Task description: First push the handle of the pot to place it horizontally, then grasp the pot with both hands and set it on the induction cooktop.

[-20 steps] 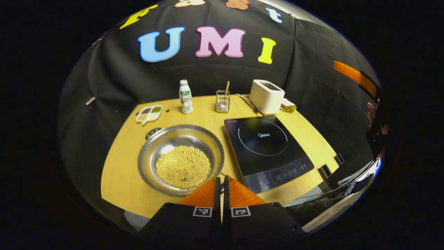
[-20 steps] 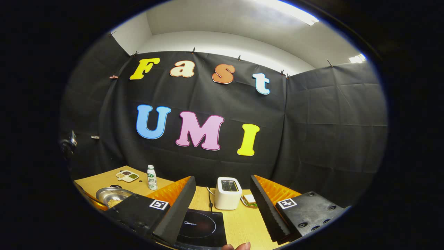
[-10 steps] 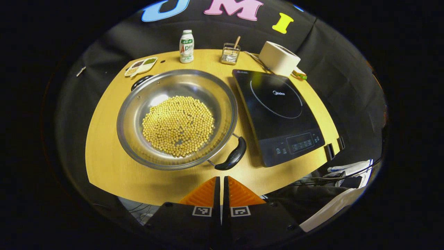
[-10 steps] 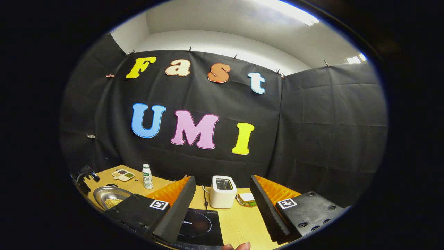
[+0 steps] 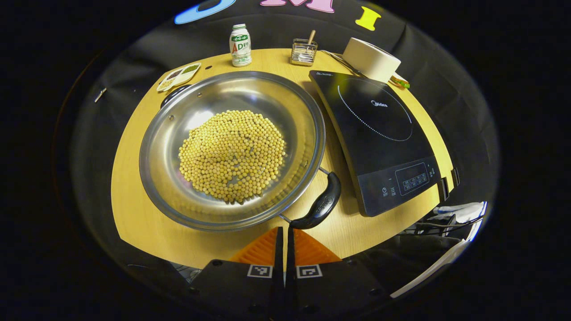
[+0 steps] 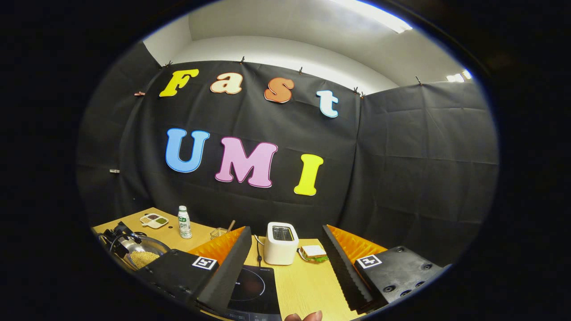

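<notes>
The pot (image 5: 232,149) sits on the table (image 5: 134,196) beside the cooktop (image 5: 379,133), heaped with beans (image 5: 232,154), so likely heavy and spill-prone. Its near handle (image 5: 321,205) points toward the front edge. Left gripper (image 5: 284,236) is closed, empty; right gripper (image 6: 285,263) wide open, empty. Best grip: both handles.
</notes>
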{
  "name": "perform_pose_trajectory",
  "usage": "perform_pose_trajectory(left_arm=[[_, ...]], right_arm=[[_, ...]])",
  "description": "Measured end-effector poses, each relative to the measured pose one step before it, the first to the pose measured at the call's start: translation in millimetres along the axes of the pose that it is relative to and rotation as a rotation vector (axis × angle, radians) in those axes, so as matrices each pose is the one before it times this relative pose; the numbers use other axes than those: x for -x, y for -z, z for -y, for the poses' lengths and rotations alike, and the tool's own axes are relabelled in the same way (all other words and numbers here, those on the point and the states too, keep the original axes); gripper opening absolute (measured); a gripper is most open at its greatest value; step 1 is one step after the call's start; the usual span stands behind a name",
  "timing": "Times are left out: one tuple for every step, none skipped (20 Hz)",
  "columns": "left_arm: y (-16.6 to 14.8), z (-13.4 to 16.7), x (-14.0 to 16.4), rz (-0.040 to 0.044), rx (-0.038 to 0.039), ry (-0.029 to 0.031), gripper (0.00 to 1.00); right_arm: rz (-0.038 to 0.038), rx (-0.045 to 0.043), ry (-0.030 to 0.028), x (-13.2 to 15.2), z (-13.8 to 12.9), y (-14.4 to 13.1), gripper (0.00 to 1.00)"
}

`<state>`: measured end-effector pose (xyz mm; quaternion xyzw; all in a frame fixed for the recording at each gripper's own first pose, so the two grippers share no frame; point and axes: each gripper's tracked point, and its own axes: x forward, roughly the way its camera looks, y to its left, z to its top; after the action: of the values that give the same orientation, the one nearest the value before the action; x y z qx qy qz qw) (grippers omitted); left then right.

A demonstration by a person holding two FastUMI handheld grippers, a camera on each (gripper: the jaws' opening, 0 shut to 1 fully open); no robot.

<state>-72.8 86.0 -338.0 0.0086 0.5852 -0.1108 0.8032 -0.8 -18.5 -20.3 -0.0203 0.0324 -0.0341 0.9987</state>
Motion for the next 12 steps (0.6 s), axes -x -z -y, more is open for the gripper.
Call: perform_pose_trajectory(left_arm=[[-1.17, 1.62, 0.46, -0.00201, -0.01051, -0.00132, 0.05], [-1.16, 3.23, -0.34, 0.00163, -0.00891, 0.0022, 0.05], [-2.61, 3.18, -0.31, 0.00031, -0.00756, 0.0002, 0.06], [-4.14, 3.84, -1.6, 0.00266, -0.0105, 0.00026, 0.05], [-3.52, 2.54, -1.85, 0.00047, -0.01173, -0.00297, 0.06], [-2.51, 2.79, -2.32, 0.00066, -0.01415, -0.00639, 0.05], [-4.64, 3.21, -1.76, 0.00082, -0.01475, -0.00682, 0.05], [-4.51, 1.82, -1.37, 0.0014, -0.01266, -0.00885, 0.05], [-4.99, 2.3, -1.81, 0.00173, -0.00868, -0.00789, 0.05], [-4.09, 2.13, -1.9, 0.00027, -0.00397, -0.00635, 0.05], [-4.86, 2.61, -1.53, 0.00213, -0.00009, -0.00387, 0.05], [-5.31, 2.69, -1.68, 0.00377, -0.00011, 0.00043, 0.05]], right_arm=[[-0.00198, 0.00056, 0.00214, -0.79, 0.88, 1.07, 0.98], [-0.00134, 0.00137, 0.00084, -1.09, 0.3, 0.58, 0.98], [-0.00135, 0.00144, 0.0004, -0.7, 0.58, 0.32, 0.97], [-0.00049, 0.00036, -0.00099, -1.01, -0.52, 0.23, 0.98], [-0.00007, 0.00067, -0.00083, -0.68, -0.09, 0.5, 0.98], [-0.00009, 0.00135, -0.00047, -0.18, -0.33, 0.26, 0.98], [-0.00027, 0.00073, -0.00084, -1.18, 0.27, -0.14, 0.98], [-0.00034, 0.00026, -0.00044, -0.58, 0.22, 0.38, 0.97], [0.00016, 0.00042, 0.00046, -1.21, 0.63, -0.14, 0.98], [0.00091, 0.00034, 0.00193, -0.64, 0.44, -0.03, 0.98], [0.00032, -0.00013, 0.00138, -0.15, 1.29, 0.42, 0.98], [-0.00082, 0.001, 0.00229, -0.97, 0.66, 0.47, 0.97]])
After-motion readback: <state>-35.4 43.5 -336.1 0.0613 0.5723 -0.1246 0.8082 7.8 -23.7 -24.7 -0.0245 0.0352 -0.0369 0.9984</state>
